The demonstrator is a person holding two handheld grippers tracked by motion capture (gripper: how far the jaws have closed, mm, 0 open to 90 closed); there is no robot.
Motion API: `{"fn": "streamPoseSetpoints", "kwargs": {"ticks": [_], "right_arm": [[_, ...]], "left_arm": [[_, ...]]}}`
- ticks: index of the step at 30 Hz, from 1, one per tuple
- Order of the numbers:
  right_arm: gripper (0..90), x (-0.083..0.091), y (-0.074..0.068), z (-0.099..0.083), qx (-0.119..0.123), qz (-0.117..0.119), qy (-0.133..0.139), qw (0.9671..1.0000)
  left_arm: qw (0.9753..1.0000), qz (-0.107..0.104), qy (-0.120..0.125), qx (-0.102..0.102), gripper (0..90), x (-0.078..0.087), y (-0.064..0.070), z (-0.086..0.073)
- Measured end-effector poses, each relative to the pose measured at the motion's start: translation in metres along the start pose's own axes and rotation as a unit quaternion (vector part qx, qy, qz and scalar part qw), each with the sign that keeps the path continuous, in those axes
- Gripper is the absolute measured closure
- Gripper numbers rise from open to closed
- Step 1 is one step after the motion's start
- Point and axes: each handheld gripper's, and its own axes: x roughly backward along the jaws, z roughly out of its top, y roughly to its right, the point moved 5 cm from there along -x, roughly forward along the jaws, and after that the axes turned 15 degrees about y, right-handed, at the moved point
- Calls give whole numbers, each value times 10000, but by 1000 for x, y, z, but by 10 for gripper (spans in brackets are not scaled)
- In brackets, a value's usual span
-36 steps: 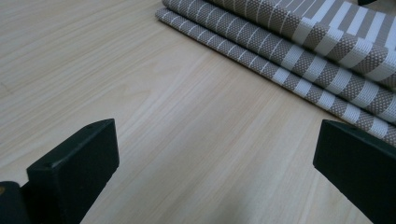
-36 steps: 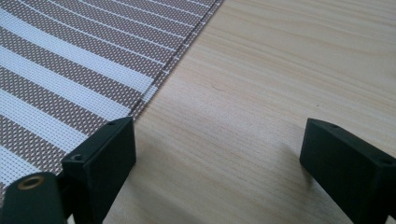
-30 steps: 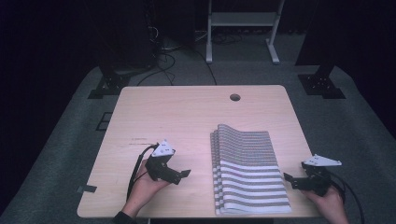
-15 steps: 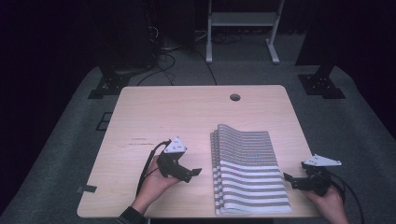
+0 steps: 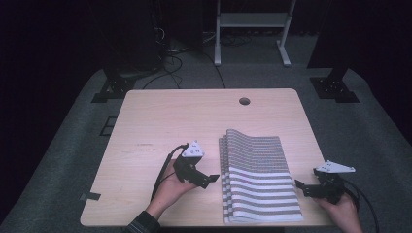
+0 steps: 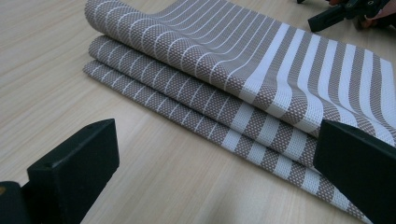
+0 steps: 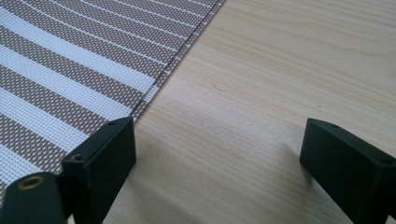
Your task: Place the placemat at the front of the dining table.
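Moved closer to the folded mat (image 5: pixel 260 177) on the table (image 5: pixel 160 121), the left tongs (image 5: pixel 210 179) are held wide like the right tongs (image 5: pixel 300 187), and the soft, light mat is best gripped at its folded edge.

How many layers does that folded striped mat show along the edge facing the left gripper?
3 rounded layers of the striped mat show in the left gripper view: the top one lifted and curling, one beneath it, one lowest on the table, each stepped slightly outward. More may be hidden underneath.
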Motion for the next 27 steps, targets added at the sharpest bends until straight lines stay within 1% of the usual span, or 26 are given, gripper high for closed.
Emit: {"fn": "streamPoseSetpoints", "kwargs": {"ticks": [2,6,12,13,15,17,18,21,27], "right_arm": [[93,0,0,0,0,-1,0,10000],[93,0,0,0,-1,0,0,10000],[93,0,0,0,1,0,0,10000],[93,0,0,0,-1,0,0,10000],[93,0,0,0,1,0,1,10000],[93,0,0,0,-1,0,0,10000],[93,0,0,0,-1,0,0,10000],[93,0,0,0,0,-1,0,10000],[93,0,0,0,15,12,-1,10000]], "left_arm": [[10000,-24,-53,-43,0,-6,1,1],[10000,-49,-58,-23,0,-12,3,3],[9998,-129,-105,-81,0,-25,6,6],[9998,-167,-114,-68,0,-30,8,6],[9997,-190,-115,-81,0,-32,9,7],[9995,-240,-180,-110,0,-39,12,6],[9995,-240,-180,-110,0,-39,12,6],[9992,-292,-246,-138,0,-46,14,4],[9989,-365,-271,-124,0,-56,19,3]]}}
